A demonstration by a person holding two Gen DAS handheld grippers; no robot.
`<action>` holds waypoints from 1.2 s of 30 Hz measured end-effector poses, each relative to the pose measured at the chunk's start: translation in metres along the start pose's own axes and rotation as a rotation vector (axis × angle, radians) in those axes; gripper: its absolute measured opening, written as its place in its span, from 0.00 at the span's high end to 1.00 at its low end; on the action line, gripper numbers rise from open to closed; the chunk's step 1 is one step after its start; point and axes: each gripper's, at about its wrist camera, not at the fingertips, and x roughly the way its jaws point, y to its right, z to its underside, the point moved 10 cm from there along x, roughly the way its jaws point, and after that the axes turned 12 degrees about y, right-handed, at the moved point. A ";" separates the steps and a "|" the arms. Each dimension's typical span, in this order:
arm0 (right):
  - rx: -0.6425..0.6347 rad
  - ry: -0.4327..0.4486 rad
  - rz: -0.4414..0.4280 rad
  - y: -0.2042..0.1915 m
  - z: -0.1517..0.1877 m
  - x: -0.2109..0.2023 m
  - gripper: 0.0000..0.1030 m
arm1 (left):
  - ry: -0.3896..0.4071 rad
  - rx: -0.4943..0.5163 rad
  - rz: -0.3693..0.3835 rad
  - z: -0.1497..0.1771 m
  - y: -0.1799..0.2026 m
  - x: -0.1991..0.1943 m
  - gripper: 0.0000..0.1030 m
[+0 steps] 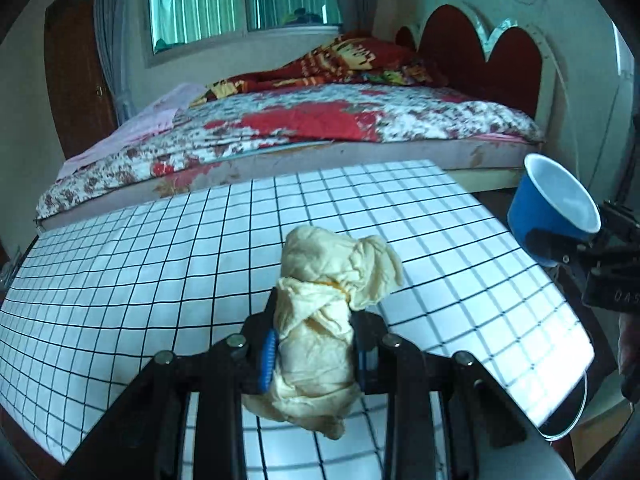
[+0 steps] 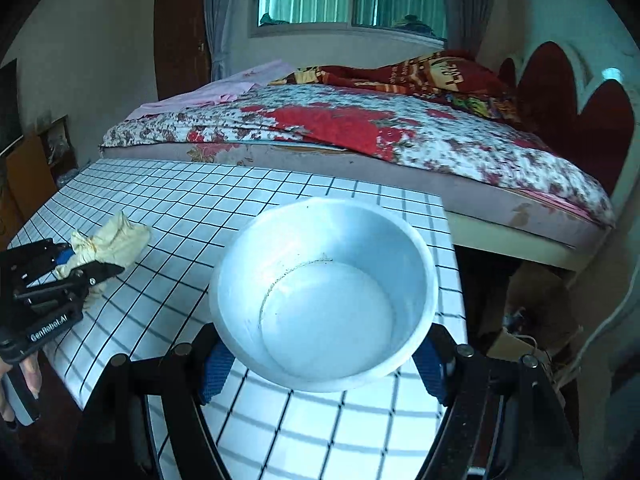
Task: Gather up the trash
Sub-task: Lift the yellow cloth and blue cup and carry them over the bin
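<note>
The crumpled tissue (image 1: pixel 320 328) sits between the left gripper (image 1: pixel 316 354) fingers, above the gridded table (image 1: pixel 160 260); the cup (image 2: pixel 324 296) to its right, bed (image 1: pixel 320 120) behind.

A crumpled wad of pale yellow tissue (image 1: pixel 320 320) stands roughly upright, pinched at its middle between the blue pads of the left tool (image 1: pixel 316 354), its loose folds spreading above and below the grip. It is held up over the white table (image 1: pixel 160 264) with black grid lines. A paper cup (image 2: pixel 324 296), blue outside and white inside, is empty and tilted with its mouth toward the camera, gripped by its sides in the right tool (image 2: pixel 324 364) above the table's near right edge.
</note>
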 end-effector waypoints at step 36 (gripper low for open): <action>0.163 0.057 0.210 0.153 0.124 -0.184 0.25 | 0.071 0.114 0.321 0.049 0.227 -0.088 0.70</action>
